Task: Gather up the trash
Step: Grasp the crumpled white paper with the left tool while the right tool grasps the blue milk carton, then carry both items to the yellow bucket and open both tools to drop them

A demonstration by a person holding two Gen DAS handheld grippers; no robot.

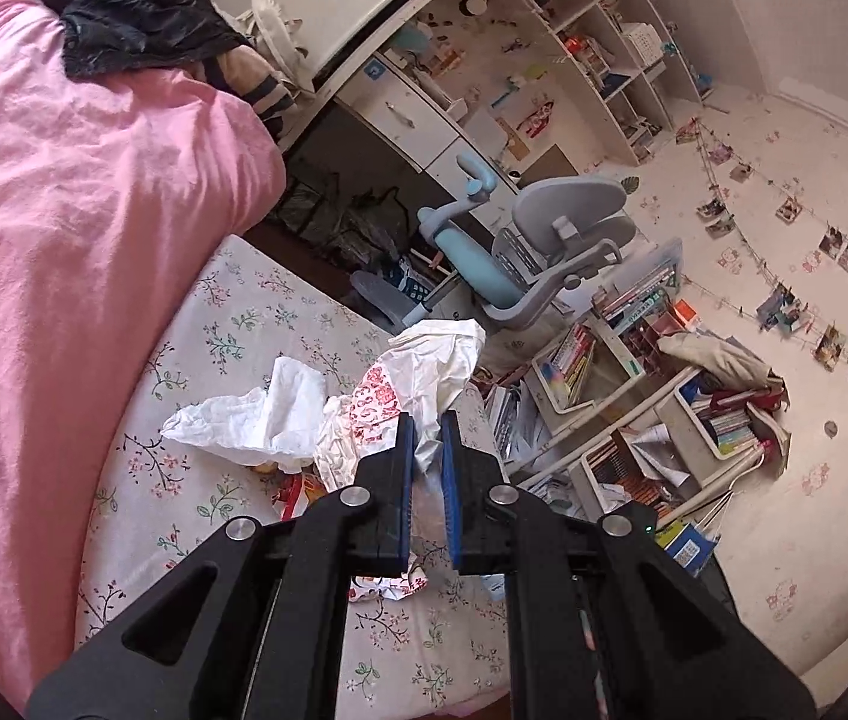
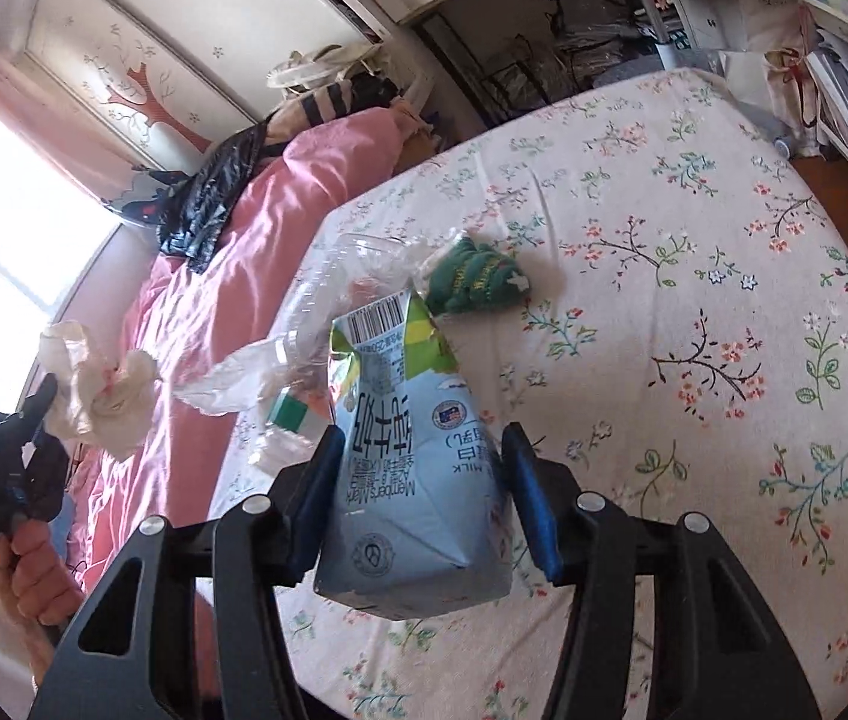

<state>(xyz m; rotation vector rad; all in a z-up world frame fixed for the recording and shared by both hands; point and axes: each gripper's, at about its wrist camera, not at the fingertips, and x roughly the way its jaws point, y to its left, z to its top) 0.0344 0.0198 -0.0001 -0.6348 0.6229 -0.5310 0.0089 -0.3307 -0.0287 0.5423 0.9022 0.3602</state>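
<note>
Bed with floral sheet (image 2: 694,240); pink duvet (image 1: 63,210) bunched along one side. On the sheet, beside the duvet: clear plastic bottle (image 2: 327,300), green wrapper (image 2: 475,276), crumpled tissue (image 1: 255,414). Right gripper (image 2: 424,450) clamps a light-blue milk carton (image 2: 417,480), both pads on its sides, above the sheet. Left gripper (image 1: 427,426), nearly closed, pinches a white plastic bag (image 1: 430,372) with red print, held above the sheet.
</note>
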